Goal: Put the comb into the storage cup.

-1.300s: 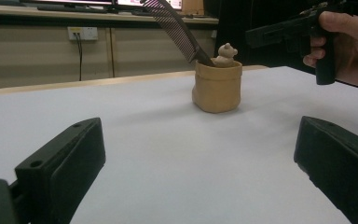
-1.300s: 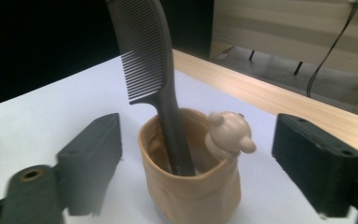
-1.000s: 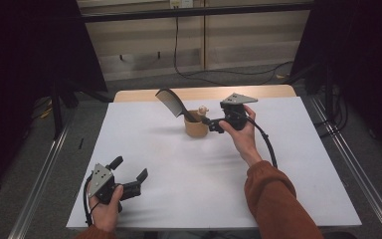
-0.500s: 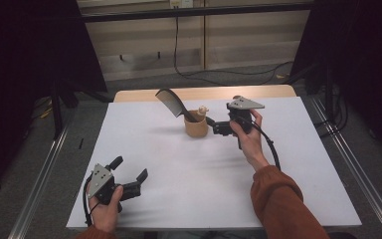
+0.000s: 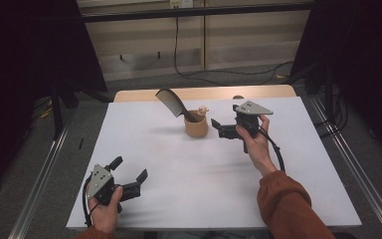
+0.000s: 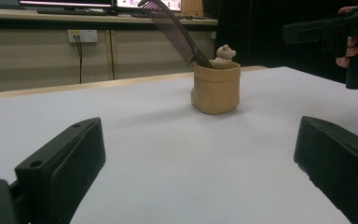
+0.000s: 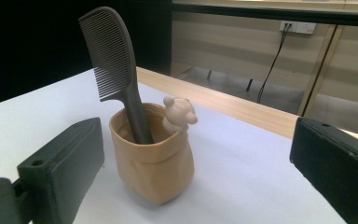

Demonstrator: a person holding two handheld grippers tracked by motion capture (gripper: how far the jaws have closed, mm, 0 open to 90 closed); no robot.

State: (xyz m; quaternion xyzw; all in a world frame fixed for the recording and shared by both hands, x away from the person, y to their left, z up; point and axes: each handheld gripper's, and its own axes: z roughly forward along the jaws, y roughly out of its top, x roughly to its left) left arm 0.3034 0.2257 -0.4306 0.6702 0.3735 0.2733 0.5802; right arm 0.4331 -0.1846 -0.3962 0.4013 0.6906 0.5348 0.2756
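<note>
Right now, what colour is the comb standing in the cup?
Dark grey. The comb shows best in the right gripper view, standing in the tan cup.

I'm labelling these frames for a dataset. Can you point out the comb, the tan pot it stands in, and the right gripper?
comb (image 7: 113, 56): right gripper view, on its toothed head.
tan pot (image 7: 156, 175): right gripper view, on its front wall.
right gripper (image 5: 215, 126): high view, midway between its open jaw tips.

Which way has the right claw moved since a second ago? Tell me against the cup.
Yes. The right claw has pulled back from the cup, away to the right in the high view; earlier its tips were at the cup's side, now a gap shows.
</note>
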